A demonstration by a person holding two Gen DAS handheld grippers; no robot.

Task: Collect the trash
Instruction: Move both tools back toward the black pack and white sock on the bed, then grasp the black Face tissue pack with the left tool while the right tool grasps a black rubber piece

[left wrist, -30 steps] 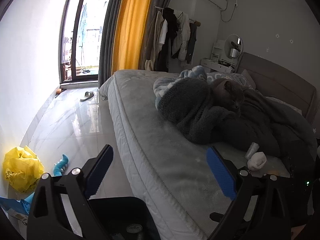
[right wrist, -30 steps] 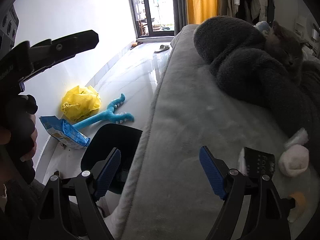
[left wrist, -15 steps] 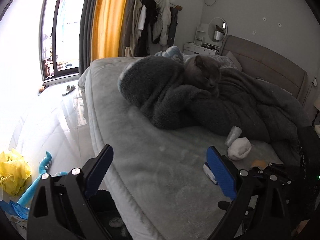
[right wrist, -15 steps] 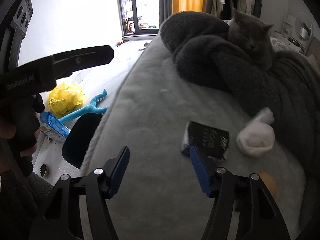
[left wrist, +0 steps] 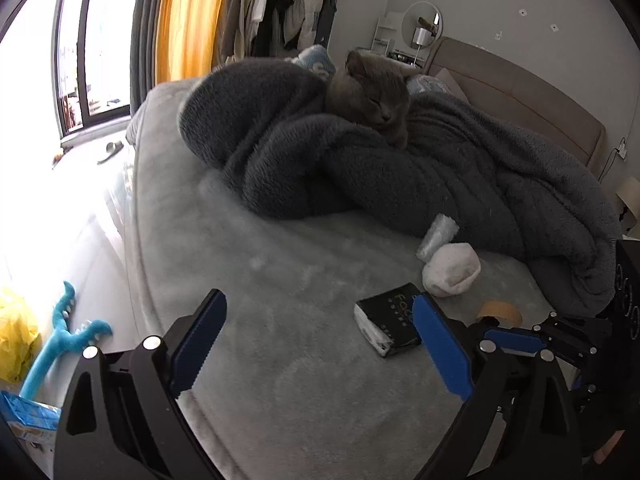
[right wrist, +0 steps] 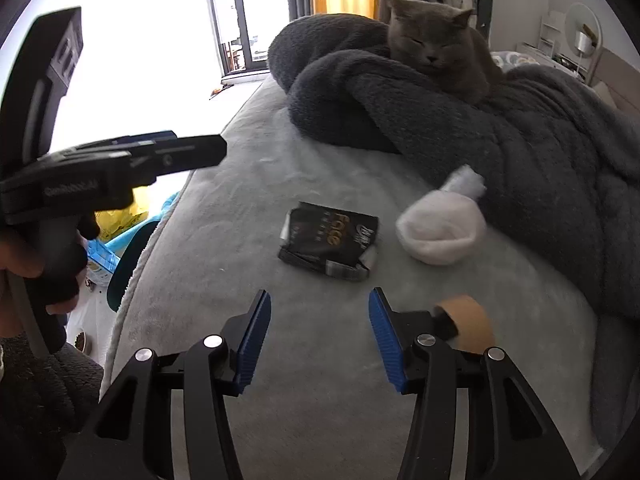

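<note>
Left wrist view: the left gripper (left wrist: 318, 344) fills the bottom of the frame with its blue-padded jaws spread wide and nothing between them. Just right of centre, a crumpled black packet (left wrist: 387, 326) lies flat on the grey bed cover (left wrist: 280, 280), partly behind the right-hand blue pad. Above and right of it sits a white wad (left wrist: 452, 270), touching a small clear plastic wrapper (left wrist: 437, 236) that leans on the dark grey blanket (left wrist: 460, 184). A brown tape roll (left wrist: 500, 314) lies at lower right, near the right gripper (left wrist: 516, 340), which shows only edge-on there. A grey cat (left wrist: 376, 98) rests on the blanket in the upper centre. At lower left, on the floor, are a blue toy (left wrist: 60, 344) and a yellow bag (left wrist: 16, 332).

Right wrist view: the right gripper (right wrist: 320, 336) sits at bottom centre, jaws apart and empty, above bare bed cover (right wrist: 320, 400). The black packet (right wrist: 330, 242) lies just beyond the fingertips at frame centre, the white wad (right wrist: 440, 226) to its right, the tape roll (right wrist: 468, 322) just beside the right-hand finger. The left gripper (right wrist: 180, 152) juts in from the left edge. The cat (right wrist: 434, 50) sits at top centre.
</note>
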